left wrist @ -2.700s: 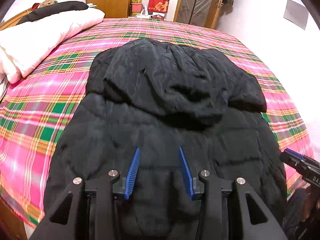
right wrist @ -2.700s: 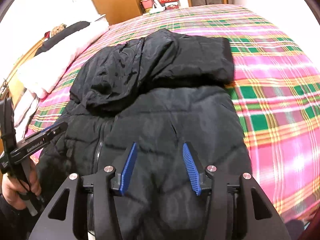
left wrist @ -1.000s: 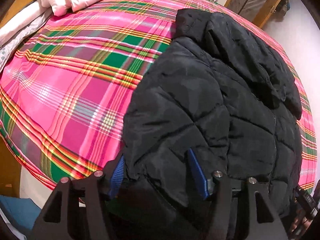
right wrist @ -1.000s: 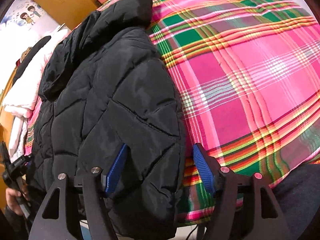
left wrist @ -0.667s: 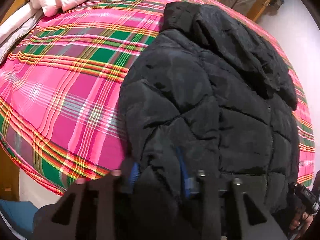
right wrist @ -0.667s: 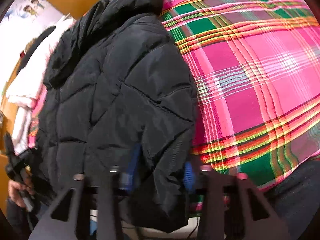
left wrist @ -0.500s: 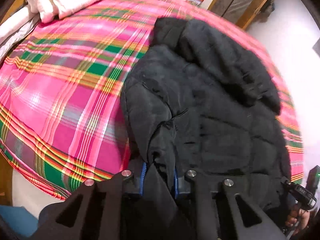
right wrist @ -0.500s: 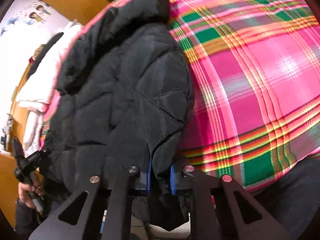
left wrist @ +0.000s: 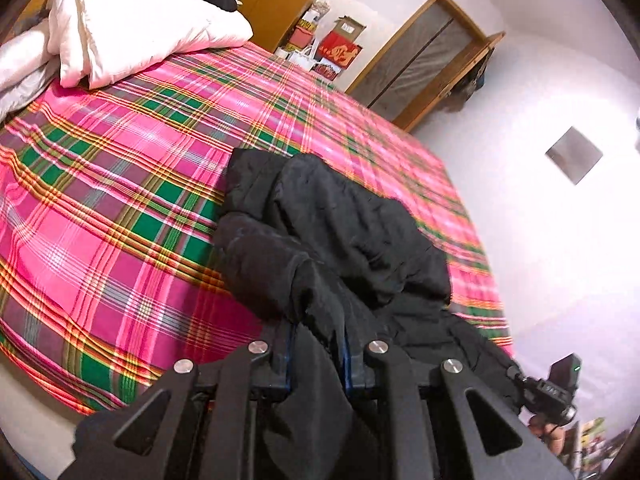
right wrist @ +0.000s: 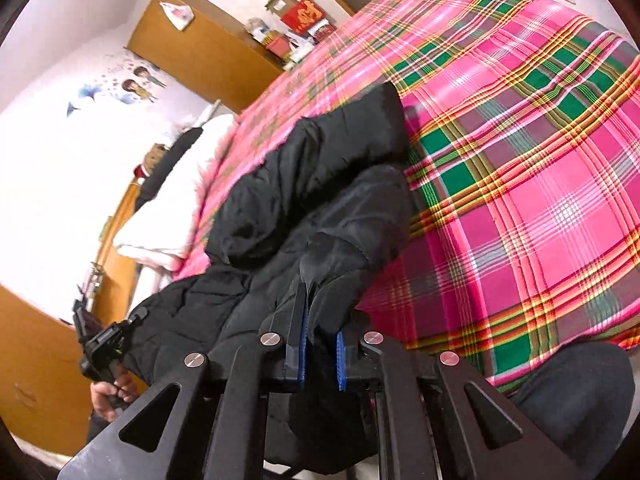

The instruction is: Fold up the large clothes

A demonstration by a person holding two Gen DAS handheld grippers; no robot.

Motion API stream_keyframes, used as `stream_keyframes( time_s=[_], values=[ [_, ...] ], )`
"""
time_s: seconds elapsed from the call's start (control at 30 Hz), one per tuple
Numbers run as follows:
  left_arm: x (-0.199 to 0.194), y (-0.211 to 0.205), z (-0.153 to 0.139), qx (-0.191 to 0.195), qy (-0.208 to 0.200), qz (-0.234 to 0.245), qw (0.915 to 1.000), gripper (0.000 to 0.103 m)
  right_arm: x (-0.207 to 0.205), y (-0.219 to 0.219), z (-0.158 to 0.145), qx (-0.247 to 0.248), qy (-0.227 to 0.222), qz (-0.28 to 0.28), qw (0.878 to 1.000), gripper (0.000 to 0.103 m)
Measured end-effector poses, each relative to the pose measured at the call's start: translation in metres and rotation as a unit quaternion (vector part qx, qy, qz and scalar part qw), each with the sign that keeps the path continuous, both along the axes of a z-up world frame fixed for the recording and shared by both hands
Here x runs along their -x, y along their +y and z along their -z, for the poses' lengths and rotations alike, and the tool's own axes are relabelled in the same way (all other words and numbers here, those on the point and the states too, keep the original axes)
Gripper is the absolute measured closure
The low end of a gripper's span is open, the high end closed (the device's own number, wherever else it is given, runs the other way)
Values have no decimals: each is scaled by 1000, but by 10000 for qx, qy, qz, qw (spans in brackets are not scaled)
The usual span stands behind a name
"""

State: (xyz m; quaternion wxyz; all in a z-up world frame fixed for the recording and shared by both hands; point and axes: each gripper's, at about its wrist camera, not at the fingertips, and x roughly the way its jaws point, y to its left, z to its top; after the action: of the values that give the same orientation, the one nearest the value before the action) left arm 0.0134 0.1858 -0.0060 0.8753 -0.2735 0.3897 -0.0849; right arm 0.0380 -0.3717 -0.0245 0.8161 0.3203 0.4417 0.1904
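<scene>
A black quilted puffer jacket (left wrist: 340,224) lies on the pink plaid bed, its near hem raised off the bedspread. My left gripper (left wrist: 318,334) is shut on the jacket's left bottom corner, with black fabric bunched between its blue pads. My right gripper (right wrist: 320,328) is shut on the right bottom corner of the jacket (right wrist: 320,184). Each gripper shows in the other's view: the right one (left wrist: 556,384) at the lower right, the left one (right wrist: 100,344) at the lower left. The jacket's hood end lies on the bed farther away.
The pink and green plaid bedspread (left wrist: 120,168) covers the bed. White pillows and a duvet (left wrist: 132,28) lie at the head end. A wooden wardrobe (right wrist: 200,56), red boxes (left wrist: 340,50) and a door (left wrist: 424,56) stand beyond the bed.
Both grippers moved from the jacket's middle to its bottom corners, closed on the fabric, and have lifted the hem up off the bed.
</scene>
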Motion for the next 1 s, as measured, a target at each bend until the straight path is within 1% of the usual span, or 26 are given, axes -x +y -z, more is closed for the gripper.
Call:
stream_keyframes(
  time_s=[0.13, 0.2, 0.33, 0.47, 0.5, 0.6, 0.7, 0.77, 0.9, 1.0],
  values=[
    [6, 4, -3, 221, -9, -68, 9997, 86, -5, -6, -3, -303, -24, 18, 9995, 93],
    [0, 7, -2, 341, -13, -110, 9994, 86, -13, -8, -7, -452, -55, 38, 9990, 93],
    [-25, 15, -8, 593, -98, -220, 9980, 86, -45, -10, -23, -684, -159, 152, 9974, 93],
    [-64, 27, -14, 850, -165, -406, 9954, 86, -103, -10, -37, -867, -220, 364, 9953, 93],
    [-76, 30, -15, 888, -168, -460, 9948, 86, -112, -10, -38, -880, -221, 383, 9951, 93],
    [-118, 35, -13, 925, -119, -586, 9939, 86, -164, -1, -39, -815, -143, 459, 9955, 93],
    [-160, 37, -2, 912, 8, -665, 9936, 86, -206, 5, -29, -697, 64, 549, 9960, 93],
    [-189, 38, 10, 908, 144, -727, 9931, 86, -234, 8, -18, -628, 281, 653, 9955, 93],
    [-237, 40, 43, 1027, 414, -946, 9893, 84, -280, 10, 13, -525, 726, 767, 9930, 91],
    [-259, 42, 74, 1250, 578, -1122, 9841, 79, -299, 9, 37, -554, 1044, 880, 9891, 87]
  ],
)
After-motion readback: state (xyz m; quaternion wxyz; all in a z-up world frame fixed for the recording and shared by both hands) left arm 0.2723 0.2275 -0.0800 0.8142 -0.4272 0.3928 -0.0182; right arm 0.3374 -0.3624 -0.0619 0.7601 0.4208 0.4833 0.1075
